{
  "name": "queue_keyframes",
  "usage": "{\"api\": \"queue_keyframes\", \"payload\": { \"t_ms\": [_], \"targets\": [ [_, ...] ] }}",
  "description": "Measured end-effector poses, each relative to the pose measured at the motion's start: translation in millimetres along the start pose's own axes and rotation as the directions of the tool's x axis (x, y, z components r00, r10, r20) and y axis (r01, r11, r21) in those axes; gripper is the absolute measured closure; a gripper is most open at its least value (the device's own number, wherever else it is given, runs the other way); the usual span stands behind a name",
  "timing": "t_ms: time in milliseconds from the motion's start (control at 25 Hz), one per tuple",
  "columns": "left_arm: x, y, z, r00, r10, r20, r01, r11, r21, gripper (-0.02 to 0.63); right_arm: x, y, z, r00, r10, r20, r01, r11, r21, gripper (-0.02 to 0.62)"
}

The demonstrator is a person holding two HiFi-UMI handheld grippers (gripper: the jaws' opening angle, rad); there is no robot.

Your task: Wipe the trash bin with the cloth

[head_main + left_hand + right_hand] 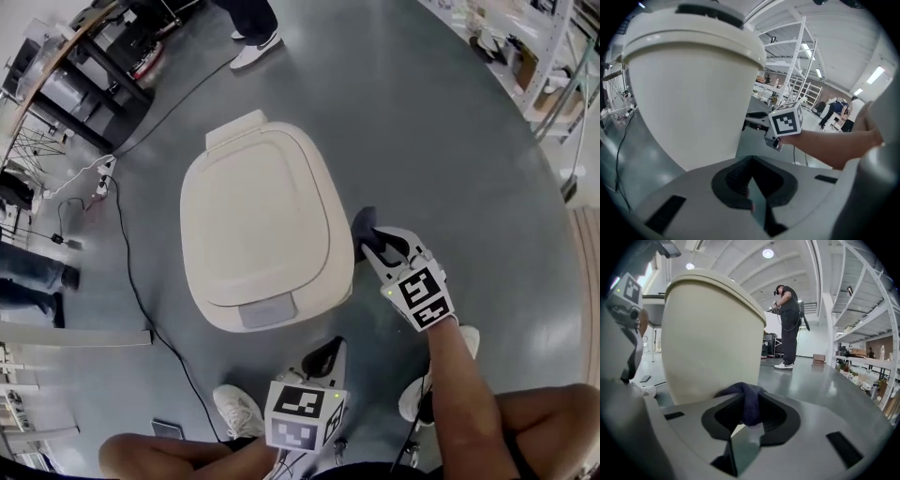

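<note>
Right hand-held gripper (377, 246) grips the dark cloth (747, 401) beside the cream trash bin (258, 220) (its right wall); left hand-held gripper (326, 354) closed, empty

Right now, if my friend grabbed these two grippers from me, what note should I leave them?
Left gripper: shut, empty, held low near the front of the bin.
Right gripper: shut on the cloth, at the bin's right side. Whether the cloth touches the bin is not clear.
Bin: upright on the floor, lid closed.
Done: cloth picked up and brought to the bin. How much is already wiped cannot be told.
Left: rub the cloth over the sides and lid.
</note>
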State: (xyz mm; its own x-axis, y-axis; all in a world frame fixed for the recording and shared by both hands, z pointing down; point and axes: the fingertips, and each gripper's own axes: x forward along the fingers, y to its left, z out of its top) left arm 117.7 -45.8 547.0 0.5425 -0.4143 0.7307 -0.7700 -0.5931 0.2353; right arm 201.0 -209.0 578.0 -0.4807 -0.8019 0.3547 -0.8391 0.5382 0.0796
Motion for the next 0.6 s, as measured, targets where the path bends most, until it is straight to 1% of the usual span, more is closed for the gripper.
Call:
{"api": "queue_keyframes", "payload": {
  "t_ms": [120,200,360,480,600],
  "targets": [
    [-33,8,-8,0.999,-0.007,0.041,0.007,1.0,0.004,0.606,-30,19,2,0.997,-0.073,-0.016,0.073,0.997,0.015,0.503],
    [-57,22,-18,0.997,0.003,0.073,-0.004,1.0,0.007,0.606,-51,35,3,0.991,-0.131,-0.032,0.132,0.991,0.031,0.503],
    [-102,69,-38,0.988,0.065,0.142,-0.062,0.998,-0.029,0.606,-83,72,21,0.971,-0.236,-0.038,0.238,0.969,0.067,0.503],
    [-140,105,-36,0.969,0.133,0.208,-0.125,0.991,-0.051,0.606,-98,105,40,0.951,-0.306,-0.039,0.309,0.941,0.138,0.503],
    [-177,136,-29,0.941,0.193,0.278,-0.186,0.981,-0.053,0.606,-108,148,58,0.935,-0.353,-0.025,0.349,0.912,0.216,0.503]
  ]
}}
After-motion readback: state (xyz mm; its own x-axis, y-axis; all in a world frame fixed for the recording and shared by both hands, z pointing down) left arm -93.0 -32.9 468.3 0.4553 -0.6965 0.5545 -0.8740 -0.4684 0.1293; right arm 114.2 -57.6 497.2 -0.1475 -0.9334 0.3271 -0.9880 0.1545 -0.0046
